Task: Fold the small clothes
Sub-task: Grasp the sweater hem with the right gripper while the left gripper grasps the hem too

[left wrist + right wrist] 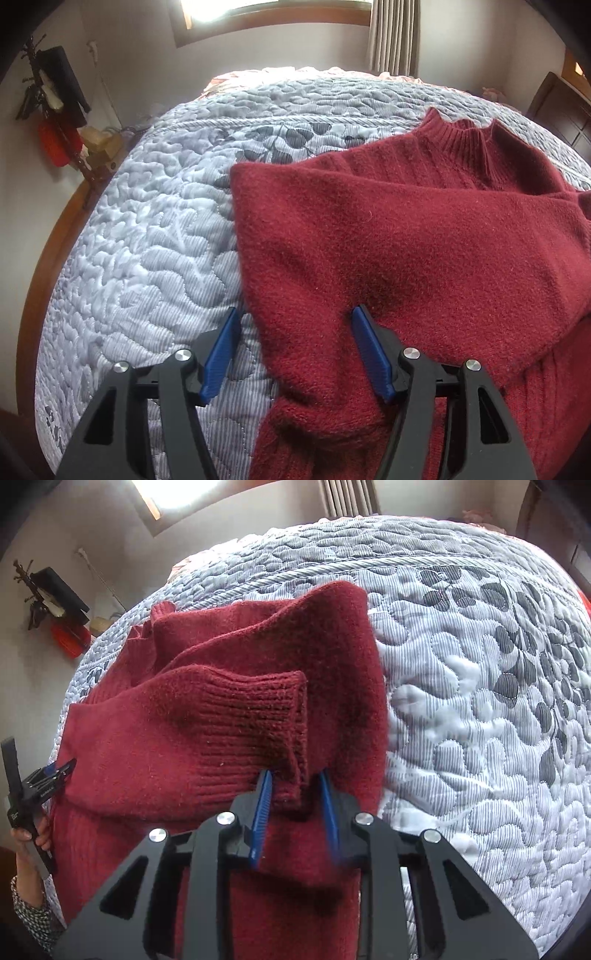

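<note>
A dark red knit sweater (406,240) lies on a grey quilted bedspread (147,240), its ribbed collar (465,140) toward the far side. My left gripper (295,325) is open, its blue pads wide apart astride the sweater's left edge. In the right wrist view, one sleeve lies folded across the sweater (129,738), and its ribbed cuff (251,716) points at me. The right gripper (295,786) stands partly open around the cuff's near corner, with a gap beside the right pad. The left gripper (61,768) also shows at the left edge, held by a hand (29,834).
The bedspread (480,701) spreads bare to the right of the sweater. A wooden bed frame (48,251) rims the left side. A coat rack with dark items and a red bag (55,144) stands by the wall. Window (277,14) and curtain (393,37) are behind.
</note>
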### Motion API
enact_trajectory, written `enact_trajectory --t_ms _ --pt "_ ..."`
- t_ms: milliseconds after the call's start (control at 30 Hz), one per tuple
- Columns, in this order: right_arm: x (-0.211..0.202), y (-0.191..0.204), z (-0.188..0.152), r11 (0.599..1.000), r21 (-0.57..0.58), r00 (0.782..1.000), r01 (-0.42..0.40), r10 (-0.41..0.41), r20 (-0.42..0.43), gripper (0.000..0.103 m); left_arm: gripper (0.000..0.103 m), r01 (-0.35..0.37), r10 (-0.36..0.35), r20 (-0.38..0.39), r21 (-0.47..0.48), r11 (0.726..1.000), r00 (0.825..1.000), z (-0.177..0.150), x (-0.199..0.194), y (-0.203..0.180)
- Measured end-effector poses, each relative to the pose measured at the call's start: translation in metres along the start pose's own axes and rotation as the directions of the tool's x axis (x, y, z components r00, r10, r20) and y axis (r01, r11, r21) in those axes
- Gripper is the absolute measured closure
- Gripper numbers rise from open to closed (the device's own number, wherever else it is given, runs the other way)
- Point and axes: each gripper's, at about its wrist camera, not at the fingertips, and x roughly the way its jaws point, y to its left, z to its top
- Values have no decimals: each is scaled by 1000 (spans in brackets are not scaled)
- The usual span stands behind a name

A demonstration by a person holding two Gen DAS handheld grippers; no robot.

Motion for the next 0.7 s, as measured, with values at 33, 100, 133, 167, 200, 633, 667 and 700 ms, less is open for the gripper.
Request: enact_trajectory --t_ms 33,100,133,167,200,633,667,700 --pt "-1 3 0 1000 -6 1000 12 -12 3 78 39 5 -5 -6 -4 1000 1000 1 0 1" --pt "-8 5 -1 1000 -9 1000 17 -17 23 74 39 32 -33 -20 -37 999 999 4 -7 9" --pt "-15 5 -4 1000 -5 999 17 -16 34 68 39 45 -46 -18 -57 997 999 3 -15 14" --pt "-23 5 -7 1000 -2 999 6 -6 43 61 40 51 -51 -2 -71 996 999 1 -26 21" --pt "-31 7 -11 1000 -2 998 -12 12 56 60 40 52 -51 20 -72 996 999 -1 -37 26" --pt "-100 10 -126 997 -49 997 -61 59 -50 51 40 97 -97 -16 -11 995 995 -121 -110 58" --pt "-106 11 -141 997 -58 997 -55 52 -58 50 40 100 -100 -27 -3 995 995 -133 -112 57" --pt "-112 13 -156 996 -70 997 -48 44 -64 49 40 98 -97 -38 7 995 995 -148 -116 56"
